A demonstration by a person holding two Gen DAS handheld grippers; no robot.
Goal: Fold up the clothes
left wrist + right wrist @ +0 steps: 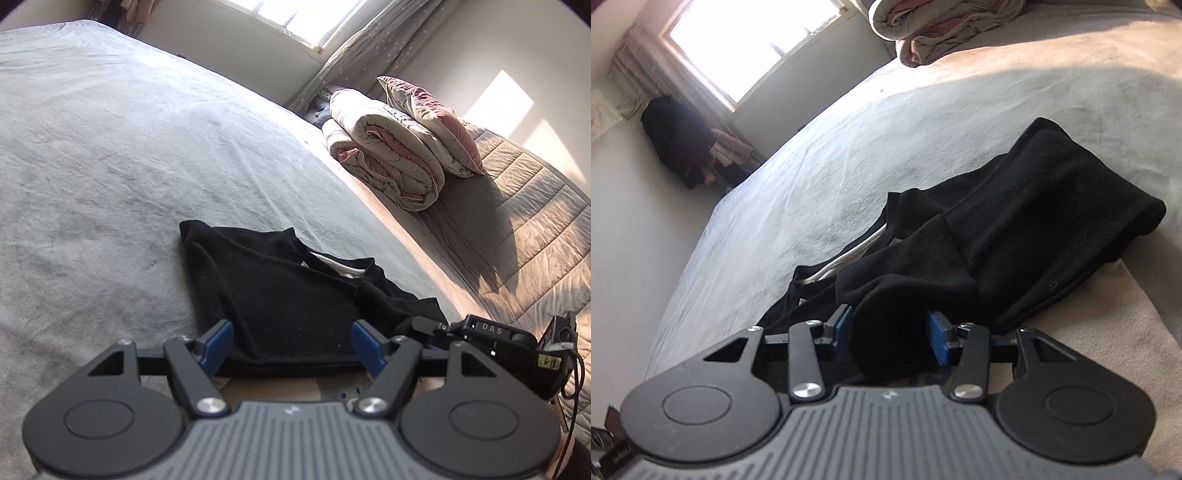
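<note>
Black garment (pixel 280 295) lying part-folded on the bed (pixel 110 147), near its front edge. Left hand-held gripper (pixel 291 347) spread wide over the near hem, pads clear of the cloth. Right hand-held gripper (pixel 890 339) half open, a rounded bunch of cloth between the pads, apparently not pinched. Long axis running left to right between both; right seemingly nearer for the next fold.

The near hem of the black garment (pixel 280 306) disappears behind the left gripper's fingers (pixel 218 345). Between the right gripper's fingers (pixel 938 341), a dark fold hides whatever lies beneath. The rolled quilt (pixel 923 26) beyond is cropped by the frame's top edge.
</note>
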